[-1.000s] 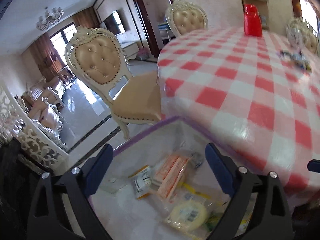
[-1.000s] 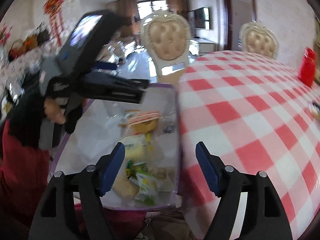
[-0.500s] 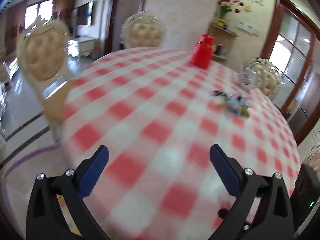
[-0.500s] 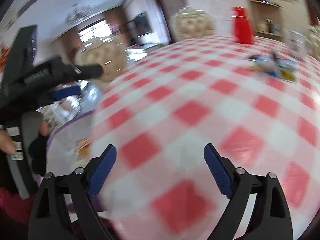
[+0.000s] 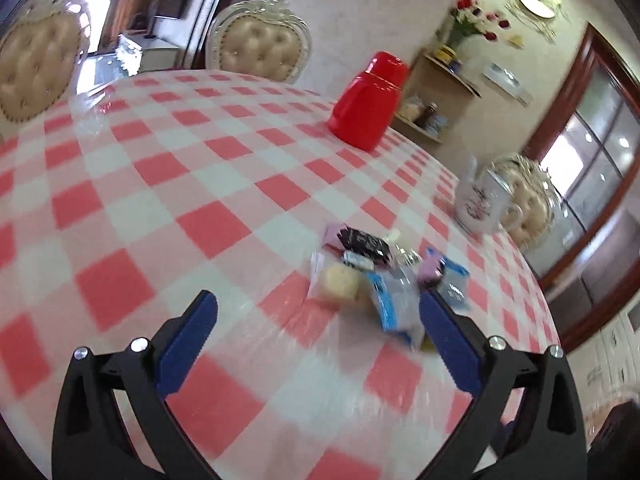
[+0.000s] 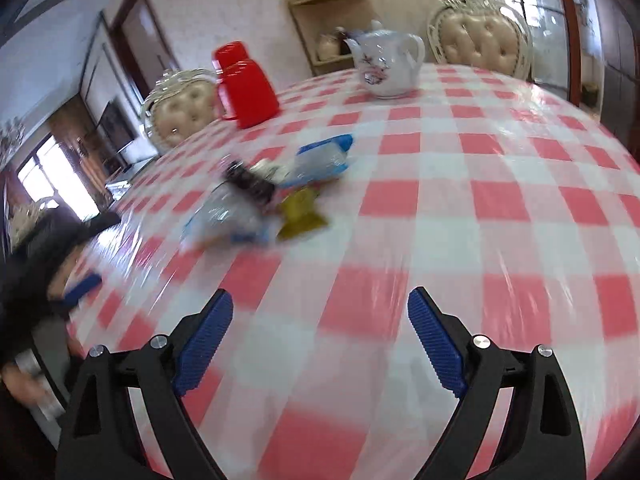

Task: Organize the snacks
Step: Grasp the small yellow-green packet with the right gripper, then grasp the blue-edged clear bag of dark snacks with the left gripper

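A small pile of wrapped snacks [image 5: 376, 268] lies on the red-and-white checked table [image 5: 160, 184]; it holds a clear pack with a yellow cake [image 5: 338, 284], a blue-edged clear pack [image 5: 390, 300] and a dark packet [image 5: 362, 242]. My left gripper [image 5: 316, 332] is open and empty, just short of the pile, its right finger beside the blue-edged pack. In the right wrist view the same pile [image 6: 272, 196] lies ahead to the left, blurred. My right gripper [image 6: 320, 332] is open and empty above the tablecloth, well short of the pile.
A red jug [image 5: 368, 100] stands at the table's far side and a white teapot [image 5: 482, 204] to the right of the pile; both show in the right wrist view, jug [image 6: 244, 84] and teapot [image 6: 386, 64]. Padded chairs [image 5: 260, 50] ring the table. The left gripper's body [image 6: 44, 264] shows at far left.
Both grippers swung away from the clear bin of snacks beside the table and now face the table top, closing on the snack pile. Both stayed open and empty.
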Action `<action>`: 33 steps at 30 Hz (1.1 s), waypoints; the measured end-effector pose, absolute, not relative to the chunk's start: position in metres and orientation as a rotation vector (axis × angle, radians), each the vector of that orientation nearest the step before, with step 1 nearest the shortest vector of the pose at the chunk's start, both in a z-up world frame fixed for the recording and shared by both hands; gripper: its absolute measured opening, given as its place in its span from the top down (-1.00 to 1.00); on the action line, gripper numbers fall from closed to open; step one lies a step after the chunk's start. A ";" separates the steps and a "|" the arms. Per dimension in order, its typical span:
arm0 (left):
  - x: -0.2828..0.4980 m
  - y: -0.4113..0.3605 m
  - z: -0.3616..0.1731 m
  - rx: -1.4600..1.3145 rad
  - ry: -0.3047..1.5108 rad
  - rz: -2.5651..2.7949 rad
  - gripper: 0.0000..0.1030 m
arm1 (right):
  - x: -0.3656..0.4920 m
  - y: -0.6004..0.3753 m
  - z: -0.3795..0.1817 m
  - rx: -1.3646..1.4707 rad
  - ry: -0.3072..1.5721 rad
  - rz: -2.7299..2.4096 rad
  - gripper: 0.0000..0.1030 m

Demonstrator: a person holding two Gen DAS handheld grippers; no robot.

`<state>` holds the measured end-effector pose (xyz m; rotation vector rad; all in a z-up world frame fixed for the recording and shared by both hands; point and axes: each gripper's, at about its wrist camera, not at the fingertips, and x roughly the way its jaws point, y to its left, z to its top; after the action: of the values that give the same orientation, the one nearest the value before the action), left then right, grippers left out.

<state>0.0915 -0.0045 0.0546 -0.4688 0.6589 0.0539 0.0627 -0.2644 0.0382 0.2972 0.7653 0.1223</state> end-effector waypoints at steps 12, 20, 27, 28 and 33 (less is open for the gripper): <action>0.105 0.005 0.038 -0.421 0.660 0.027 -0.96 | 0.172 -0.218 0.014 0.045 0.853 0.125 -0.28; 0.107 -0.017 0.031 -0.330 0.748 -0.061 -0.96 | 0.167 -0.220 0.010 0.019 0.883 0.106 0.32; 0.106 -0.048 0.031 -0.181 0.747 -0.127 -0.96 | 0.106 -0.269 0.044 0.233 0.772 0.130 0.41; 0.106 -0.054 0.032 -0.154 0.734 -0.138 -0.96 | 0.101 -0.275 0.046 0.255 0.761 0.131 0.41; 0.140 -0.101 0.033 0.084 0.727 -0.175 -0.96 | 0.093 -0.286 0.054 0.299 0.730 0.140 0.41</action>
<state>0.1395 -0.1012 0.0331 0.0844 0.7265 -0.1750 0.0931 -0.2855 0.0537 0.2986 0.7300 0.1400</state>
